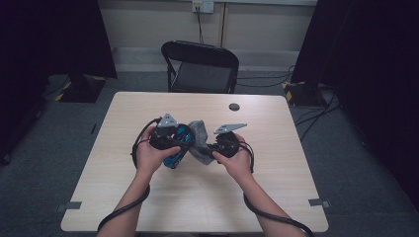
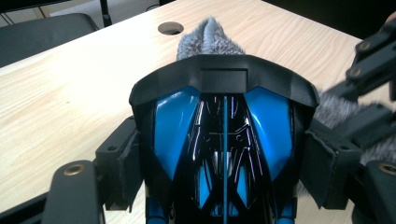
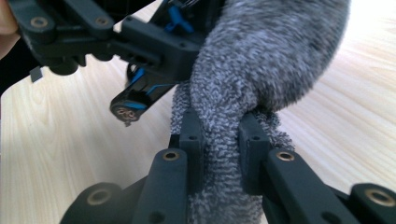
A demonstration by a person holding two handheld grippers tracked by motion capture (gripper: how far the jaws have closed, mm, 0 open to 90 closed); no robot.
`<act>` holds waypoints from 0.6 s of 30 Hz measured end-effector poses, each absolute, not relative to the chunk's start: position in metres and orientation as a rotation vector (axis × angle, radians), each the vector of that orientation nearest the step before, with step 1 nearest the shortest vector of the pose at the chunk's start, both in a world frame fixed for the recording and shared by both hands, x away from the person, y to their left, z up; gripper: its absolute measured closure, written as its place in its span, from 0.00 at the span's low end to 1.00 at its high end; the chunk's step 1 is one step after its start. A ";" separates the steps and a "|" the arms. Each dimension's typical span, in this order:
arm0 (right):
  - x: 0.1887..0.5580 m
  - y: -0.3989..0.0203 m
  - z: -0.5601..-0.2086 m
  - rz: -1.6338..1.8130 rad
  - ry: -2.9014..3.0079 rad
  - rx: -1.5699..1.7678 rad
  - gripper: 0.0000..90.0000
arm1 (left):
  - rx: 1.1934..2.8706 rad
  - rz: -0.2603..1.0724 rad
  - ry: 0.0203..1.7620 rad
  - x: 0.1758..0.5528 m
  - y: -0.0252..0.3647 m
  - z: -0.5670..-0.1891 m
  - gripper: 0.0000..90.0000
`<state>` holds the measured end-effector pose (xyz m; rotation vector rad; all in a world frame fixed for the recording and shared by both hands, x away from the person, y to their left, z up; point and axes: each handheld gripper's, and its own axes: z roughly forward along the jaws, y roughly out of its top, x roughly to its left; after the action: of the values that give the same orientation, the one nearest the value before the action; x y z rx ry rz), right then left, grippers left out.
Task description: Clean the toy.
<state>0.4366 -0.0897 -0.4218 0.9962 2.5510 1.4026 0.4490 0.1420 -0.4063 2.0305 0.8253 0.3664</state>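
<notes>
Above the middle of the table, my left gripper is shut on a blue and black toy car. In the left gripper view its pads press on both sides of the car's glossy body. A grey fuzzy cloth hangs over the car's far end. My right gripper is shut on a bunched fold of that cloth, and its jaws pinch it tightly. The left gripper's black linkage and part of the car sit just beyond.
The light wooden table has a round cable hole near its far edge. A black folding chair stands behind the table. Dark curtains flank both sides, and cables lie on the floor at the right.
</notes>
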 end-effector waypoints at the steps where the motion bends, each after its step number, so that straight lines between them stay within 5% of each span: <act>1: 0.436 -0.089 -0.423 1.400 2.553 0.992 0.84 | 2.033 0.363 0.825 0.450 0.141 -0.407 0.28; 18: 0.435 -0.091 -0.432 1.341 2.611 0.963 0.84 | 2.060 0.355 0.807 0.458 0.122 -0.404 0.28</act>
<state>0.4353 -0.0909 -0.4324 0.9627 2.6106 1.3407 0.4580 0.1219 -0.4038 2.0597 0.8070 0.3550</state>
